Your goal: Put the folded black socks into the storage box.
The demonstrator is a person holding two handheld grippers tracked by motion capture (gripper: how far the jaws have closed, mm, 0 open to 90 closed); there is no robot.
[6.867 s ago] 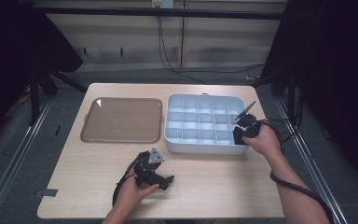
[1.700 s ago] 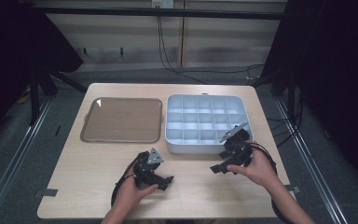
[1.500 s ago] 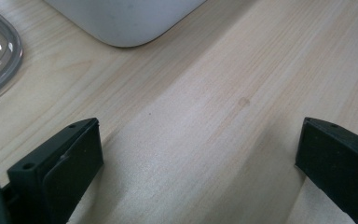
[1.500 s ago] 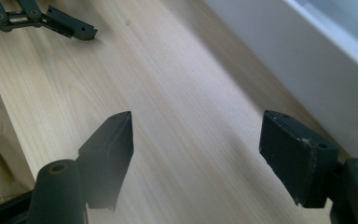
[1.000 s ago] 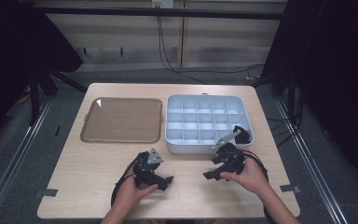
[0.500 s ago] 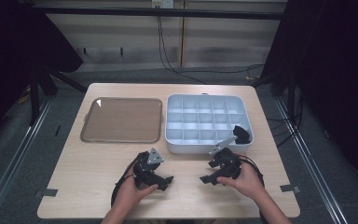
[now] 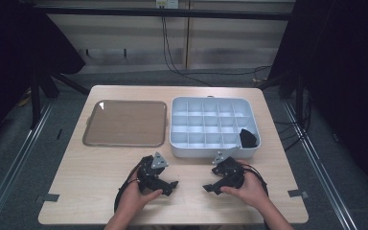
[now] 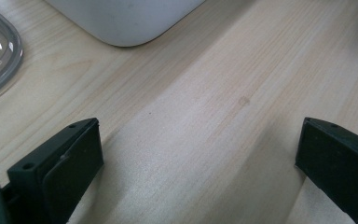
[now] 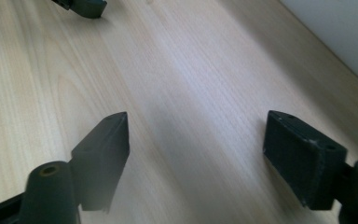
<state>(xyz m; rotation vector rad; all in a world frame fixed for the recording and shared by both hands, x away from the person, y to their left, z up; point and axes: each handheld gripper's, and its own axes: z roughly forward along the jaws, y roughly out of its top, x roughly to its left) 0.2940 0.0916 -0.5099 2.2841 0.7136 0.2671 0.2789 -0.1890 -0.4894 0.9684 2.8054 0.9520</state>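
Pulled back from the compartment tray (image 7: 182,143) to the table (image 7: 187,211), right gripper (image 7: 214,186) empty, jaws spread like left gripper (image 7: 168,187); black object (image 7: 248,139) in corner compartment, trailing cable liable to snag.

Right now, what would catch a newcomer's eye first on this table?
The white divided tray at the table's right, with one black object in its near right corner compartment. Left of it lies a clear lid. Nearer, the left gripper and right gripper rest open on bare wood.
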